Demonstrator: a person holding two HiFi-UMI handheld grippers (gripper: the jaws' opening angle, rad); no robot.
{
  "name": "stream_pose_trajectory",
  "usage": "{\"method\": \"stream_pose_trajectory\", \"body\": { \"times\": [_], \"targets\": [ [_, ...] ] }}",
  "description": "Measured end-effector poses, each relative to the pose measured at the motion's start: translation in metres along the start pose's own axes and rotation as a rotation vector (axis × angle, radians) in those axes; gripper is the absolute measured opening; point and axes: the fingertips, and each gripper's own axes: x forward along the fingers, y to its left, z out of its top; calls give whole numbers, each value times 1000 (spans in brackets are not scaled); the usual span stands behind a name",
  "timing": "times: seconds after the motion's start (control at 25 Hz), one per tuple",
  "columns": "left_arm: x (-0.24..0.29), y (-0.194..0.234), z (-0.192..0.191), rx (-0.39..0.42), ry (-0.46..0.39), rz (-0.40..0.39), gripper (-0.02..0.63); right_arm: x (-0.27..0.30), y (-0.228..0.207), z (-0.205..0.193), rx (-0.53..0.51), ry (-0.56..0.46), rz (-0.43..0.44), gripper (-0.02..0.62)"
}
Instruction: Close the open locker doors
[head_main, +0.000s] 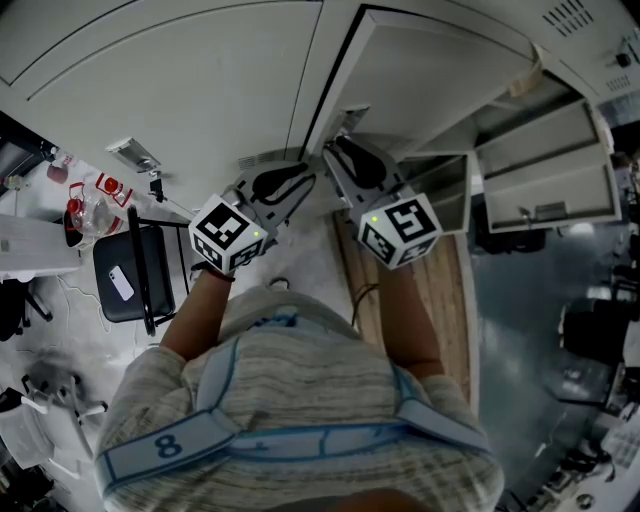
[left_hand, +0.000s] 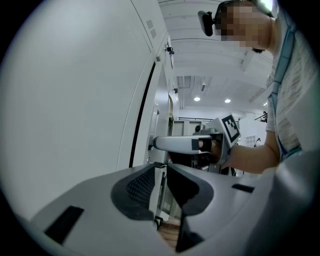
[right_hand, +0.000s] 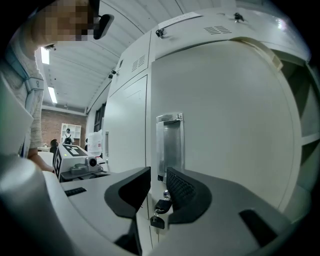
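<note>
Matt locker door (right_hand: 235, 130), shiny metal handle (right_hand: 170, 145)

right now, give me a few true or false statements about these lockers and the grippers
1. Keys hang below the metal handle. True.
2. The right gripper is clamped shut. False: its jaws stand apart.
3. Every locker is closed. False: the open lockers on the person's right show their shelves.
4. A black chair stands on the person's left. True.
</note>
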Motion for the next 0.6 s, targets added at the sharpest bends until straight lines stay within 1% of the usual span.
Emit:
{"method": "stream_pose_trajectory", "body": {
  "times": [0.24, 0.6],
  "targets": [
    [0, 2, 2, 3, -6, -2, 62, 7, -5, -3, 8, 4, -20, 78],
    [0, 6, 1, -6, -4, -4, 63, 15, -10, -1, 12, 13, -28, 78]
  ]
}}
